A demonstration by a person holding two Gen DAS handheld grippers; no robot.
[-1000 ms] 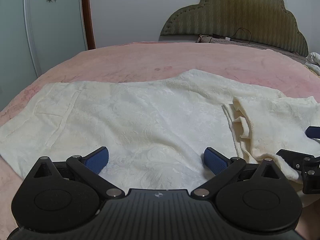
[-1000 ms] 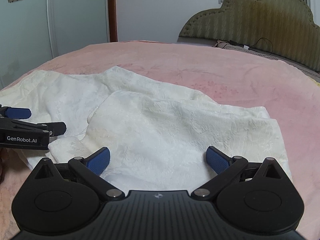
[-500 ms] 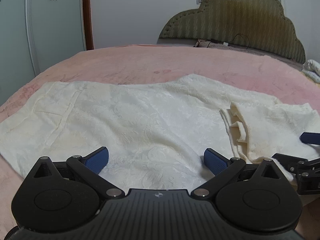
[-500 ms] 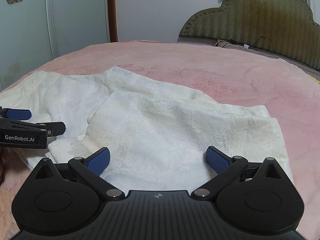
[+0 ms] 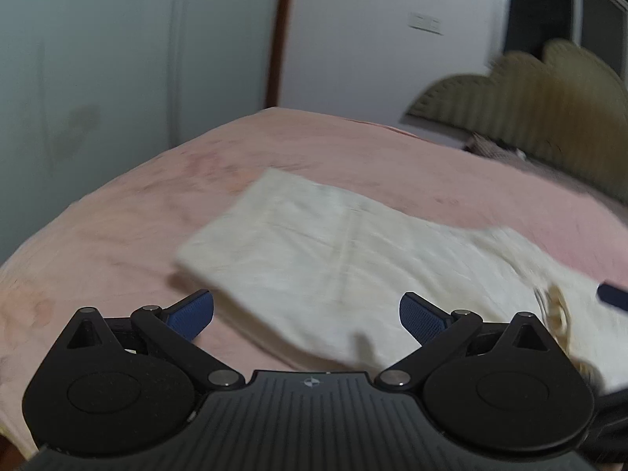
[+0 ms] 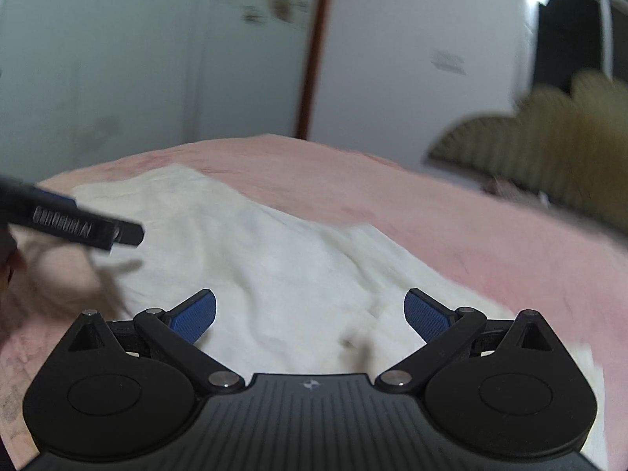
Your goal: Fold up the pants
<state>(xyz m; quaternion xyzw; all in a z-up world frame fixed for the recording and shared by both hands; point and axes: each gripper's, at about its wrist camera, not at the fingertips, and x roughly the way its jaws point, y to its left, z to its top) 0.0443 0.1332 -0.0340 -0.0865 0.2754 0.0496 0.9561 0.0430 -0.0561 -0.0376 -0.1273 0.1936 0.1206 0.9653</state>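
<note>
The cream-white pants (image 5: pixel 353 259) lie spread on the pink bedspread (image 5: pixel 129 235), partly folded over themselves at the right. Both views are motion-blurred. My left gripper (image 5: pixel 306 318) is open and empty, above the near edge of the pants' left end. My right gripper (image 6: pixel 310 316) is open and empty over the middle of the pants (image 6: pixel 282 271). The left gripper's finger also shows in the right wrist view (image 6: pixel 78 227) above the cloth's left end. A blue fingertip of the right gripper shows at the right edge of the left wrist view (image 5: pixel 612 296).
An olive padded headboard (image 5: pixel 549 106) stands at the back right with some items at its foot. A pale wardrobe door (image 5: pixel 98 59) and white wall with a socket (image 5: pixel 424 23) lie behind the bed. Bare pink bedspread surrounds the pants.
Both grippers have swung left and tilted, so the views now face the wardrobe and the pants' left end. Both stay open; the cloth has not been taken hold of.
</note>
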